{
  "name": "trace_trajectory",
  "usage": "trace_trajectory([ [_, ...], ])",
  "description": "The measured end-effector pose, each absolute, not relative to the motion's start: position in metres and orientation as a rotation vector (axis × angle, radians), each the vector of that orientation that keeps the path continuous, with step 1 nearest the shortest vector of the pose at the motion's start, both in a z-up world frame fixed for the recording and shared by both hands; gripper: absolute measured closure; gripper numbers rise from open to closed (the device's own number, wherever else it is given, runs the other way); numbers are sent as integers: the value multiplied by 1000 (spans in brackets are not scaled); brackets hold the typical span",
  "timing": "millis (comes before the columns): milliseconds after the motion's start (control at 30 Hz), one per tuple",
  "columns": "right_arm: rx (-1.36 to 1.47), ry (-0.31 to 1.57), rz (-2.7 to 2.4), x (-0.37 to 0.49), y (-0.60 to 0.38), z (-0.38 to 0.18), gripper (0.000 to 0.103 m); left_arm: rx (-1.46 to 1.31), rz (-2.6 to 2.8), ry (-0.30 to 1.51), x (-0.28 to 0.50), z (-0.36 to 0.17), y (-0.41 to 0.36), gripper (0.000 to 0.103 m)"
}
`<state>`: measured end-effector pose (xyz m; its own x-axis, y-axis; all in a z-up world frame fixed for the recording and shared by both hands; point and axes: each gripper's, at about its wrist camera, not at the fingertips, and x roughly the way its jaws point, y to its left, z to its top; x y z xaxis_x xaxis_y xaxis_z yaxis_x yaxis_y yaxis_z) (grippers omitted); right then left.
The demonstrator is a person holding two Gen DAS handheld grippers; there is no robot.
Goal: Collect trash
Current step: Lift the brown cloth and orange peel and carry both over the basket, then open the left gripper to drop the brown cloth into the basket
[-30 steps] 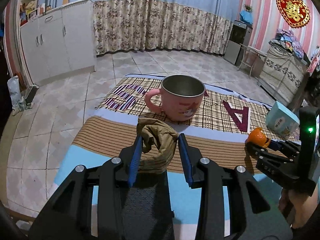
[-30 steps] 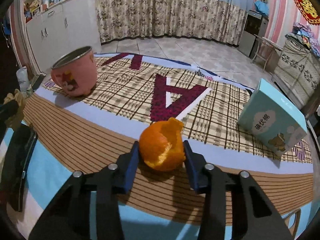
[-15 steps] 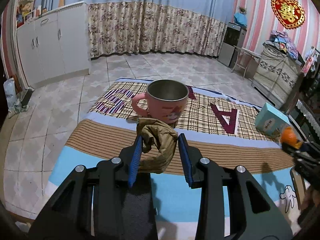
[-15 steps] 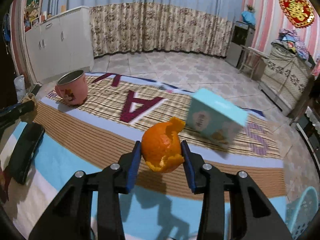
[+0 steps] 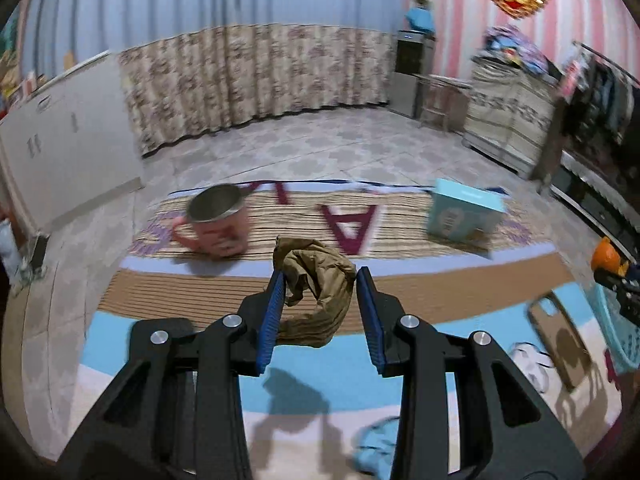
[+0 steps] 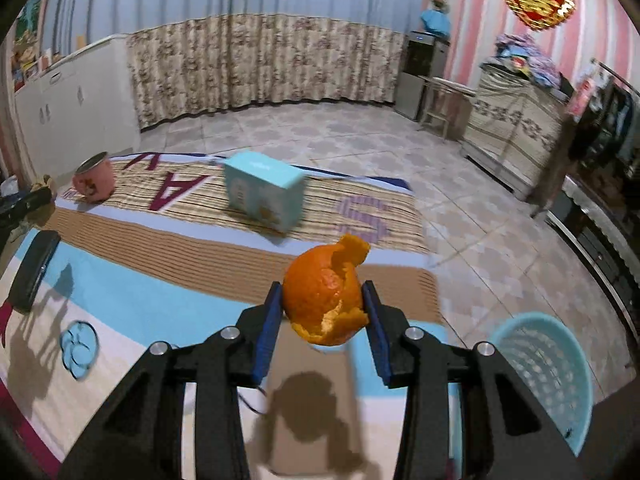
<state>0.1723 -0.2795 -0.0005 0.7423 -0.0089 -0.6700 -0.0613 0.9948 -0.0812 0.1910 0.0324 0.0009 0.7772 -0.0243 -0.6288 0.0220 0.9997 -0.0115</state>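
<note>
Left wrist view: a surface [image 5: 152, 308] covered by a striped and checked cloth with large letters is seen under the tongs. On its far side a pink mug [image 5: 218, 222] stands left, blurred, and a pale blue box [image 5: 464, 214] stands right, well apart from it. A phone case [image 5: 560, 336] lies on the blue stripe near the right edge, beside the rim of a blue basket [image 5: 612, 332]. The left tongs [image 5: 320, 304] are narrowed onto a crumpled brown wrapper [image 5: 318, 292], which is held off the cloth between the blue pads.

In the right wrist view the same cloth is seen, with the basket [image 6: 548, 372] standing on the tiled floor at the lower right, past the surface's end. The box [image 6: 262, 194] and the mug [image 6: 94, 178] are seen farther left, and a dark phone [image 6: 34, 276] lies at the left edge. The right tongs [image 6: 322, 312] are closed onto an orange peel [image 6: 324, 300], which is gripped by both pads and held above the cloth, left of the basket.
</note>
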Motion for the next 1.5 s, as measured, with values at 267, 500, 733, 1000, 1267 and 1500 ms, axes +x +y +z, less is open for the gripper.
trace_trajectory([
  [267, -75, 718, -67, 135, -357, 7, 63, -66, -174, 699, 174, 3, -52, 67],
  [500, -32, 710, -146, 108, -419, 8, 63, -38, -255, 711, 162, -3, -126, 67],
  [733, 17, 715, -219, 87, -475, -1, 63, 21, -321, 708, 158, -2, -182, 67],
  [1000, 75, 737, -288, 70, -517, -17, 63, 85, -459, 722, 154, -12, -262, 67],
  [1267, 93, 766, -318, 63, -539, -37, 63, 142, -608, 727, 148, -27, -341, 67],
  [1500, 114, 764, -325, 64, -552, -42, 63, 175, -681, 709, 137, -30, -381, 67],
])
